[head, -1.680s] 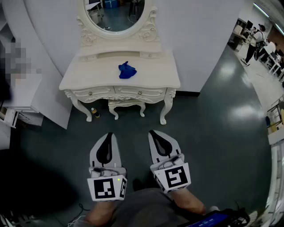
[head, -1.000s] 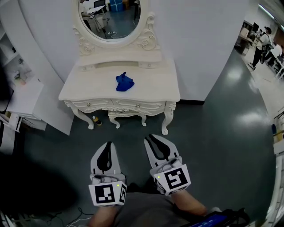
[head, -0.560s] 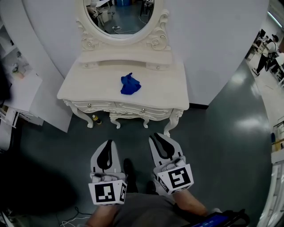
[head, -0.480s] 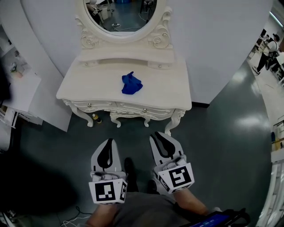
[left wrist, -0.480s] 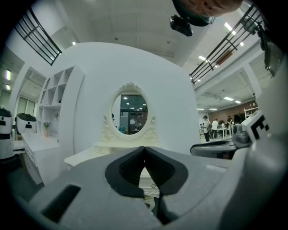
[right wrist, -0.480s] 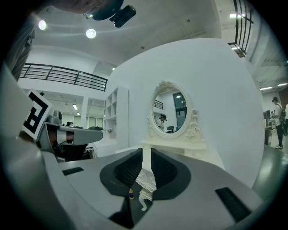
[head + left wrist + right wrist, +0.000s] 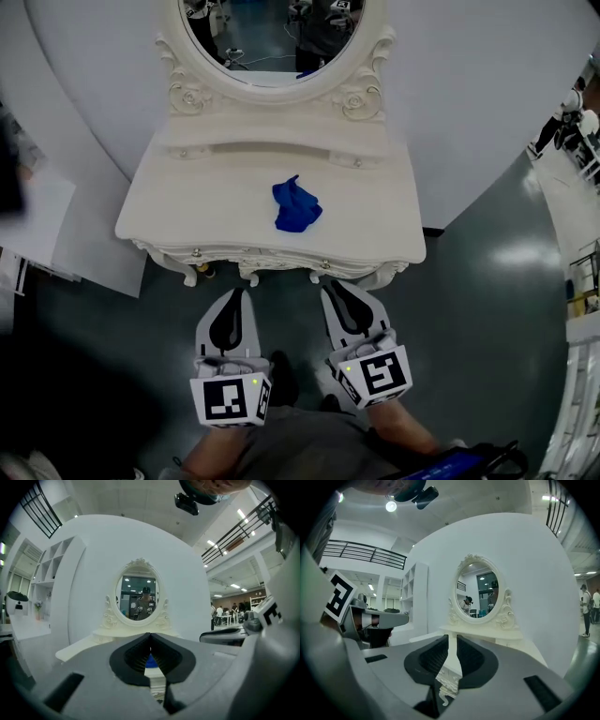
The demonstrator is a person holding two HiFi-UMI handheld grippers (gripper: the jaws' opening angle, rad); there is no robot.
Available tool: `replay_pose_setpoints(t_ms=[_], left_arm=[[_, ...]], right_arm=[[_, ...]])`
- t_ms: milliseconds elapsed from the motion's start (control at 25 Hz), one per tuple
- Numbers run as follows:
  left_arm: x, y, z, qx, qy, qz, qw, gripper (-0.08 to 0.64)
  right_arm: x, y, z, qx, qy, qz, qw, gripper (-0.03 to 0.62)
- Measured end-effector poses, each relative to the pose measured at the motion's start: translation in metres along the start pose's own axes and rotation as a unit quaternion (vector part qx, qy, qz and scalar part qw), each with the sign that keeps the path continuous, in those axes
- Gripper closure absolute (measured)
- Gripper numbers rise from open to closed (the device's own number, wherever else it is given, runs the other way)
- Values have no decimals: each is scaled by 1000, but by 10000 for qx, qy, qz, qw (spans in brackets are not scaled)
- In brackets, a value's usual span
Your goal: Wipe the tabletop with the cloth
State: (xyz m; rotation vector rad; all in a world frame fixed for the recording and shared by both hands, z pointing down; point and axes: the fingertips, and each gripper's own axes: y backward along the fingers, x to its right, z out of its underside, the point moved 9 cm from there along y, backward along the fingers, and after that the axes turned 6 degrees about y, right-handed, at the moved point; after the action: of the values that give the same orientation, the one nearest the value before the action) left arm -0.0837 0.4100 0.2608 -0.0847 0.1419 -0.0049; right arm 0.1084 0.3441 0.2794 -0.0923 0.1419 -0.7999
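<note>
The crumpled blue cloth (image 7: 297,207) lies near the middle of the white tabletop (image 7: 178,211), its longer axis running front to back, with a peak toward the mirror (image 7: 272,42). In front of the table, apart from the cloth, the left gripper (image 7: 238,292) is clenched and empty. The right gripper (image 7: 329,287) is a slit apart and empty.

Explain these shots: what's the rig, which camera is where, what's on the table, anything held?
No robot: a person holds a two-jaw gripper in each hand, left gripper and right gripper; the marker cubes belong to them. The top-down picture is from a head camera; the other two ride on the grippers, looking along their jaws. A crumpled blue cloth lies on the white dressing table, below its oval mirror. Nothing is held: left jaws closed, right jaws narrowly apart, both short of the cloth.
</note>
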Motion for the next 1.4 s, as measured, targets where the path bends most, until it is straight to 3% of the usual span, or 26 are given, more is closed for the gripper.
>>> replay_pose_setpoints(t_ms=[320,640,800,920,1400], left_arm=[[-41,-53,-29,320,-77,420,9986,545],[-56,-86,-37,392,-34,577,9976,545],[-63,-113,-30,278,147,708,9970,545],[-70,-139,-23,145,199,656,9975,543],[-98,-238,22,-734,507,351,9954,543]], right_arm=[[5,-60,-24,206,156,352,9990,571],[18,-90,-34,307,249,463,9981,569],[35,-112,-27,251,230,475,9983,558],[50,-135,-18,99,217,386,9990,490],[100,-233,53,-997,-227,-160,9946,366]])
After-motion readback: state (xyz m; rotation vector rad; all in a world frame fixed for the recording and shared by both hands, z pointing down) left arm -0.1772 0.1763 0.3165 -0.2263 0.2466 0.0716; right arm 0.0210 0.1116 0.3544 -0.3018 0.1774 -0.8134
